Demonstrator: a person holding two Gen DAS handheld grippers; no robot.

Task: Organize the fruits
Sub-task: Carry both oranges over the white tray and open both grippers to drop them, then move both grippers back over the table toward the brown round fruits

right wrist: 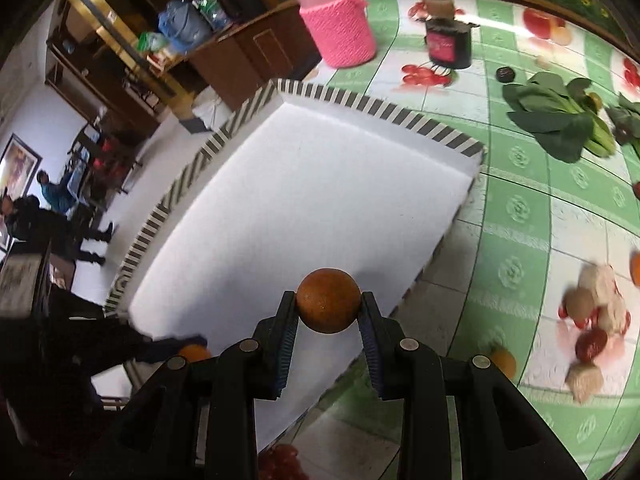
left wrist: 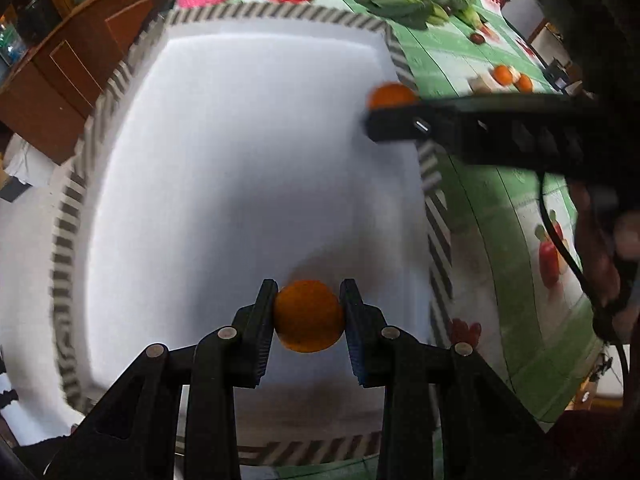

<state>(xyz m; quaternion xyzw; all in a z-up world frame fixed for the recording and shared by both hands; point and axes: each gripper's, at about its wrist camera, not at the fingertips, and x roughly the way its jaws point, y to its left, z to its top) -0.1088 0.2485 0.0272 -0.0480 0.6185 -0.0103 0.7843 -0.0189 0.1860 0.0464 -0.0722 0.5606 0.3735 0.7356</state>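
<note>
My left gripper (left wrist: 308, 316) is shut on an orange (left wrist: 309, 316) and holds it above the white floor of a striped-rim tray (left wrist: 434, 216). My right gripper (right wrist: 329, 306) is shut on a second orange (right wrist: 328, 306) over the tray's near right edge (right wrist: 448, 136). In the left wrist view the right gripper (left wrist: 384, 114) enters from the right with its orange (left wrist: 390, 95) at the tray's right rim. In the right wrist view the left gripper's orange (right wrist: 194, 353) peeks out at lower left. Two more oranges (left wrist: 512, 78) lie on the tablecloth.
A green fruit-print tablecloth (right wrist: 520, 208) covers the table. Leafy greens (right wrist: 556, 120), a pink knitted container (right wrist: 340, 24) and a dark jar (right wrist: 446, 42) stand beyond the tray. Pale round items and a red fruit (right wrist: 592, 332) lie at right. People stand in the room at left.
</note>
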